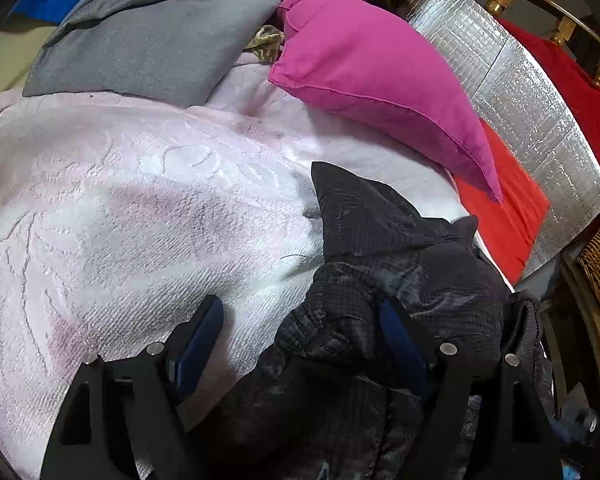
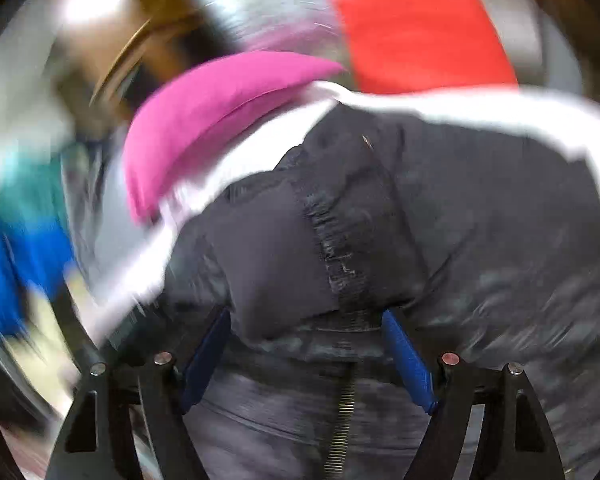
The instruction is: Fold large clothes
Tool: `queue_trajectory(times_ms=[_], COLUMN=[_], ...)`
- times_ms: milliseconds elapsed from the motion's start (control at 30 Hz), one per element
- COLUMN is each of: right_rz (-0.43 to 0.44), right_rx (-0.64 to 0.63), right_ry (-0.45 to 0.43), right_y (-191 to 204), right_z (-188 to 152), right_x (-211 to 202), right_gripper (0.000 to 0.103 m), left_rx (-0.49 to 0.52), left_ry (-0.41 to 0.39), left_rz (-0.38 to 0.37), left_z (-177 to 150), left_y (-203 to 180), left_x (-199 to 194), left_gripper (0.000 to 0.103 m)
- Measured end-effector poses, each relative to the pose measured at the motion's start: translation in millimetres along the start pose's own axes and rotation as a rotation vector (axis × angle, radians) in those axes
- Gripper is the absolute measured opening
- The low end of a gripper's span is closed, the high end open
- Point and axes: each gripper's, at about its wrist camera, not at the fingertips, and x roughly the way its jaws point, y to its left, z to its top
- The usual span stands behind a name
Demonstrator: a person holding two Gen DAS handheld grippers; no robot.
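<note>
Lying crumpled on pale pink textured blanket (image 1: 140, 200), black quilted jacket (image 1: 400, 280) below magenta pillow (image 1: 372, 80); left tongs (image 1: 300, 332) and right tongs (image 2: 306, 340) both spread wide, gripping nothing.

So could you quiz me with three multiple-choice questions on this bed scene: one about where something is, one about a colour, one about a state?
1. The black jacket lies on:
A. the pale pink bedspread
B. a wooden floor
C. a glass desk

2. The pillow beside it is:
A. yellow
B. magenta
C. brown

3. The left gripper is:
A. clamped shut
B. open
C. missing its fingers

Answers:
1 A, bedspread shows all around the jacket.
2 B, bright magenta in both views.
3 B, its blue pads stand wide apart.
</note>
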Motion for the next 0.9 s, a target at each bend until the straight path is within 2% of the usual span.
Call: queue_trajectory(times_ms=[100,200,233,300,333,533,567,600,633,700,767,900], right_rz=[0.096,0.156,0.17,0.205,0.209,0.261,0.252,0.226,0.217,0.214,0.268,0.348], right_rx=[0.129,0.272,0.312,0.396,0.42,0.537,0.543,0.531,0.519,0.512,0.519,0.578], right_ry=[0.013,0.016,0.02,0.04,0.053,0.052,0.044,0.039,0.039,0.017,-0.033,-0.184], right_y=[-15,-30,-35,-44,-47,-60,-60,-59,-57,-57,-58,-76], right_z=[3,6,5,3,2,-1,-1,-1,-1,0,6,17], right_x=[13,24,26,34,36,47,47,45,42,32,16,-36], right_gripper=[0.078,0.076,0.073,0.061,0.059,0.059,0.045,0.019,0.019,0.017,0.016,0.016], left_rx=[-0.001,0.001,0.001,0.001,0.002,0.006,0.006,0.006,0.007,0.007,0.006,0.007], left_ry=[-0.002,-0.006,-0.007,-0.007,-0.008,-0.01,-0.011,-0.011,-0.011,-0.012,-0.012,-0.012], left_rz=[-0.004,-0.004,-0.005,-0.005,-0.004,-0.001,-0.001,0.0,0.001,0.001,0.0,0.001], left_z=[-1,-1,-1,-2,-2,-3,-3,-3,-3,-3,-3,-3], left_y=[1,1,1,1,1,1,1,1,1,1,1,2], left_x=[2,2,2,2,2,2,2,2,2,2,1,1], left_gripper=[0.081,0.081,0.081,0.081,0.081,0.081,0.081,0.081,0.081,0.081,0.081,0.081])
